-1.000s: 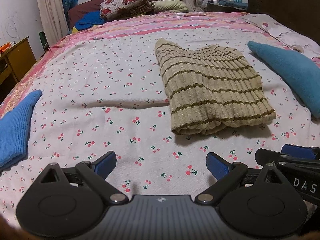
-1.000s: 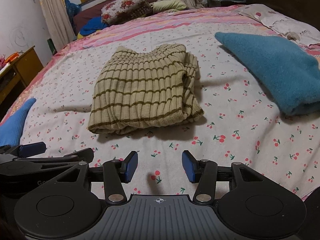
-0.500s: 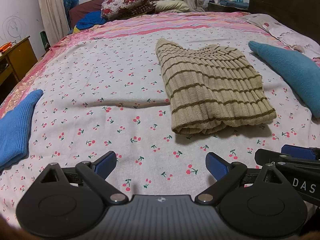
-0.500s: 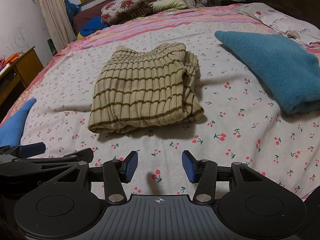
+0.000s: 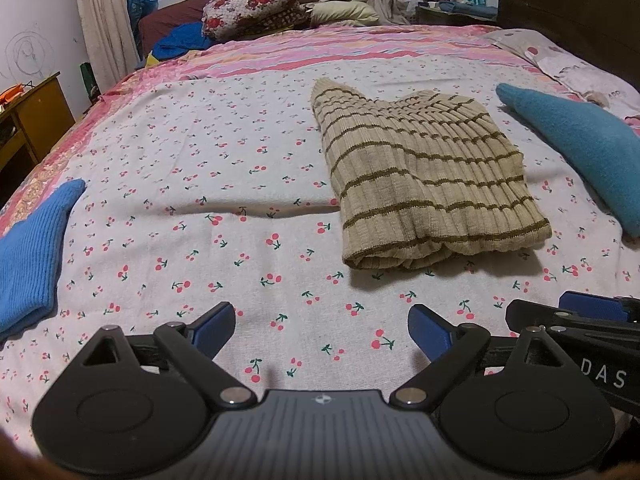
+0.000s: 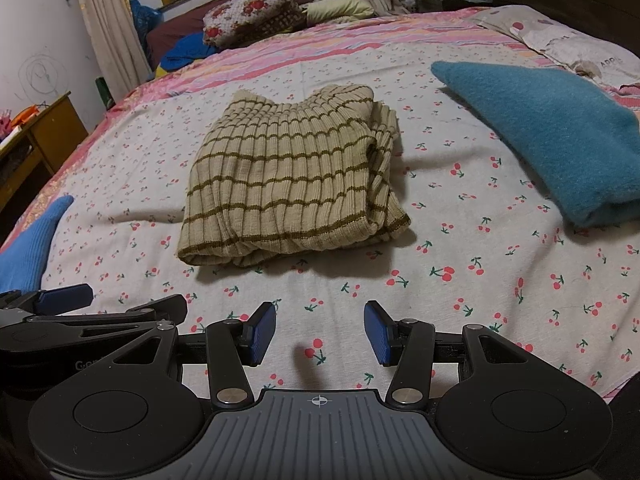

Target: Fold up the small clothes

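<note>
The folded beige ribbed knit garment with olive stripes (image 5: 424,184) lies on the cherry-print bedsheet (image 5: 200,168), at one o'clock from the wide-spread, empty left gripper (image 5: 322,330) and eleven o'clock from the half-spread, empty right gripper (image 6: 320,334).

- The left gripper (image 5: 322,330) hung over the cherry-print sheet (image 5: 208,168), jaws spread wide, nothing between them.
- Ahead to the right lay the striped beige sweater (image 5: 424,188), folded into a thick bundle.
- A teal garment (image 5: 580,152) sat at right, a blue garment (image 5: 28,256) at left.
- The right gripper (image 5: 588,310) poked in at the lower right edge.
</note>
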A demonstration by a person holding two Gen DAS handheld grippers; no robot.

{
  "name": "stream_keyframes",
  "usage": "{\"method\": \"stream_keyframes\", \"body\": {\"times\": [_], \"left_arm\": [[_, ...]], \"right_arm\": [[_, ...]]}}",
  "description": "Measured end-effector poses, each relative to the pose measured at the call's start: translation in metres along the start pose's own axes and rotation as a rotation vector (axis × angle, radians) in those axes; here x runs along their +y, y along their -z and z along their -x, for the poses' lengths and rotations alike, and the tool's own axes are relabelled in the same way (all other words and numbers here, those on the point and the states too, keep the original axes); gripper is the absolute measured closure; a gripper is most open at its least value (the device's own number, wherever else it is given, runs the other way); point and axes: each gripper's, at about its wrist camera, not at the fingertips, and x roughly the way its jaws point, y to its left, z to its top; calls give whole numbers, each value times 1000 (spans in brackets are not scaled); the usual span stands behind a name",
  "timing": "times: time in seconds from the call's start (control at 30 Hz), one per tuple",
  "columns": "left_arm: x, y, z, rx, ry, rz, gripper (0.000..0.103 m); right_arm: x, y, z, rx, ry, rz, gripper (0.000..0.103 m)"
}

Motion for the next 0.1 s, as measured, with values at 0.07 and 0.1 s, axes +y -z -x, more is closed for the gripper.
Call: {"method": "stream_keyframes", "body": {"times": [0.07,0.1], "left_arm": [[0,0,0,0,-1,-1,6],[0,0,0,1,-1,0,6]], "right_arm": [[0,0,0,-1,0,2,55],[0,0,-1,-1,0,1,55]]}}
